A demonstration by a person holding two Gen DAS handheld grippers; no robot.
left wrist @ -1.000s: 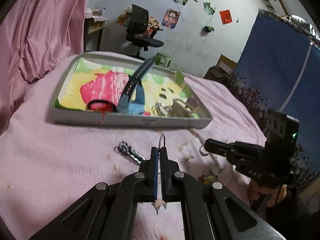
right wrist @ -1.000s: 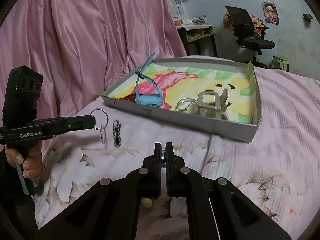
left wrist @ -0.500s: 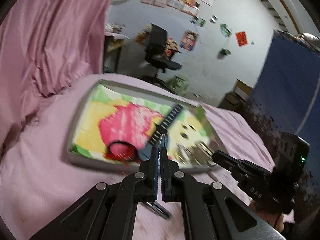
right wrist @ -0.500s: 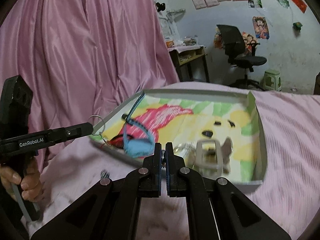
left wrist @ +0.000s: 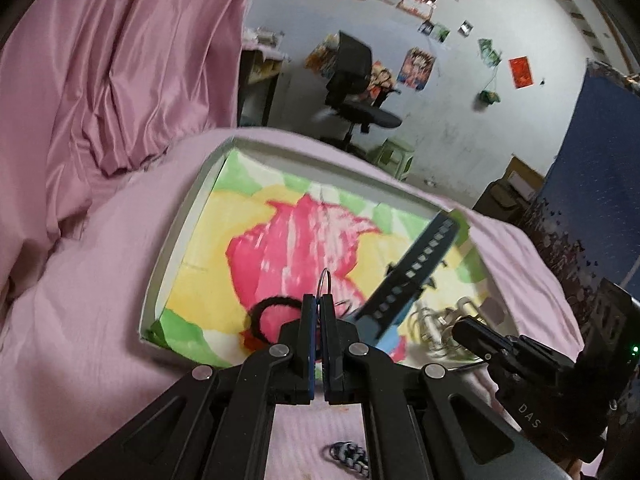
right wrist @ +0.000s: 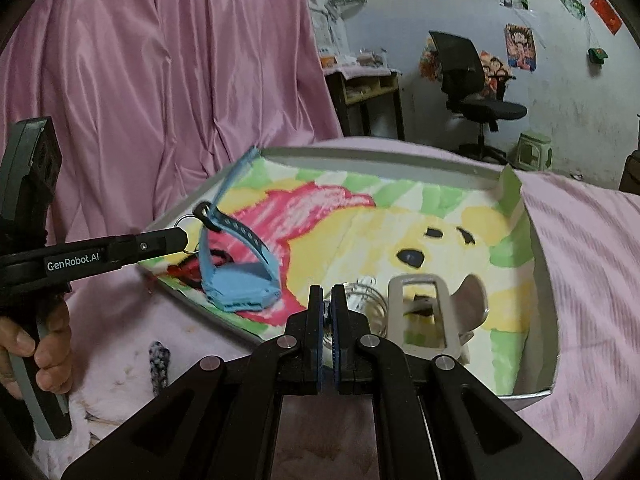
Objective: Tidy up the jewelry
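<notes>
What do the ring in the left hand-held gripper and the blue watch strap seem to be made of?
The ring: probably metal wire, thin, grey, with a shiny glint. The blue watch strap: likely rubber or silicone, matte, bending in a soft curve, with punched holes. The left hand-held gripper pinches the ring.

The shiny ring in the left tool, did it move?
Yes. The ring, pinched in the left tool, went from above the pink bedding to over the tray.

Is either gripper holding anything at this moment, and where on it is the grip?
The left gripper pinches a thin metal ring by its lower edge, above the box. The right gripper is shut; whether anything sits between its fingers cannot be told.
</notes>
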